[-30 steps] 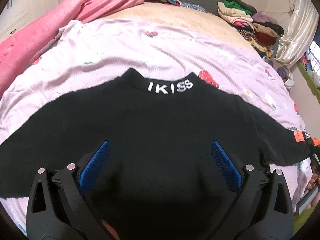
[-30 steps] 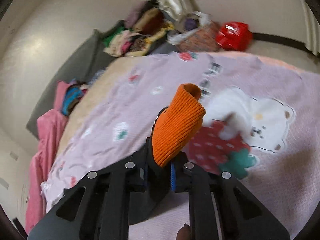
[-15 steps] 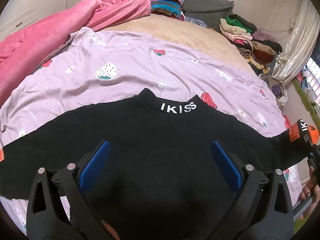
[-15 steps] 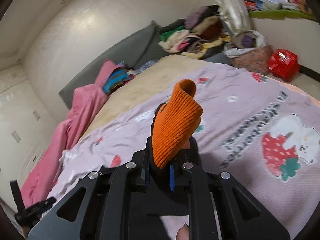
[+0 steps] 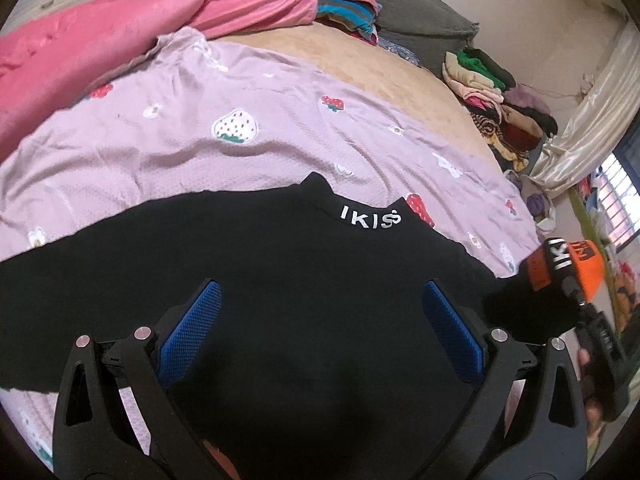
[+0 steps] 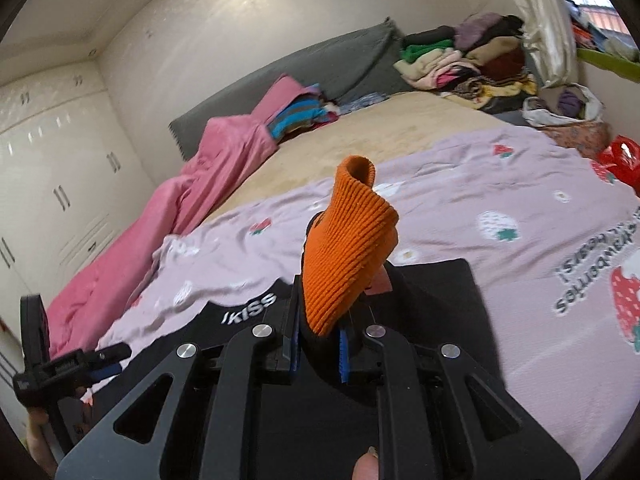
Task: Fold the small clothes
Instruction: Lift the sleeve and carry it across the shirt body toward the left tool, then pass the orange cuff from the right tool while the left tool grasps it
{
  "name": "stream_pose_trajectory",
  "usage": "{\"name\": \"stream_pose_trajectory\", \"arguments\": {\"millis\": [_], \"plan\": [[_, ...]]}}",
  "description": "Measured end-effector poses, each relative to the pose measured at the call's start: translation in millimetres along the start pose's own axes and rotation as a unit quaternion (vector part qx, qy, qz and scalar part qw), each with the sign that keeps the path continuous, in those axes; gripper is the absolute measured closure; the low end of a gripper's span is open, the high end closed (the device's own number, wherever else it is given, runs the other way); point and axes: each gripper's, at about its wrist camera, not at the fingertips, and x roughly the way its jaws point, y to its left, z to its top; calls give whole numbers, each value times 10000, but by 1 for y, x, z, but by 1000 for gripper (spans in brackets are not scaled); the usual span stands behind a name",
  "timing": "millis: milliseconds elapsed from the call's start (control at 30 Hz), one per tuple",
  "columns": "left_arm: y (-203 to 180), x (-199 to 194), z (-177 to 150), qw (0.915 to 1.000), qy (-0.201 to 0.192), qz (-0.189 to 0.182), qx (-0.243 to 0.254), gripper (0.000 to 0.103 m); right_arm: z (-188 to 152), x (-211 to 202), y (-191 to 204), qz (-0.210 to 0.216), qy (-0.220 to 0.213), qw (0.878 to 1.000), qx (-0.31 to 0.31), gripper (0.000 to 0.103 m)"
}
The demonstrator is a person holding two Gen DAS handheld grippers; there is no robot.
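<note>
A black sweater (image 5: 280, 272) with a white "IKISS" collar (image 5: 370, 218) lies spread on a lilac strawberry blanket (image 5: 200, 152). My left gripper (image 5: 322, 320) hovers open above the sweater's body, with nothing between its blue pads (image 5: 192, 328). My right gripper (image 6: 320, 344) is shut on the sleeve's orange ribbed cuff (image 6: 348, 256), which sticks up from the jaws above the sweater's right side. In the left wrist view the cuff (image 5: 588, 268) shows at the right edge. The left gripper (image 6: 114, 360) appears at the far left of the right wrist view.
A pink quilt (image 5: 120, 40) runs along the bed's left side. Folded clothes are piled (image 5: 500, 108) at the far right corner by a pale curtain (image 5: 592, 112). A grey headboard cushion (image 6: 312, 68), white wardrobes (image 6: 52, 168) and a red bag (image 6: 620, 160) border the bed.
My right gripper has carried the orange cuff up and inward over the sweater, rolling as it went, and now shows in the left view. My left gripper has drawn back and stayed open.
</note>
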Motion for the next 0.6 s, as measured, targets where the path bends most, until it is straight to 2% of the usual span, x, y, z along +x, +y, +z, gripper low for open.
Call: {"name": "stream_pose_trajectory", "arguments": {"millis": [300,600], "plan": [[30,8,-4,9976,288,-493,-392,9,-27,37,50,184,360,9984,-393,90],[53,22,-11,9905,555,-970,-799,9,-58,70,94,404,757,9939,-698,90]]}}
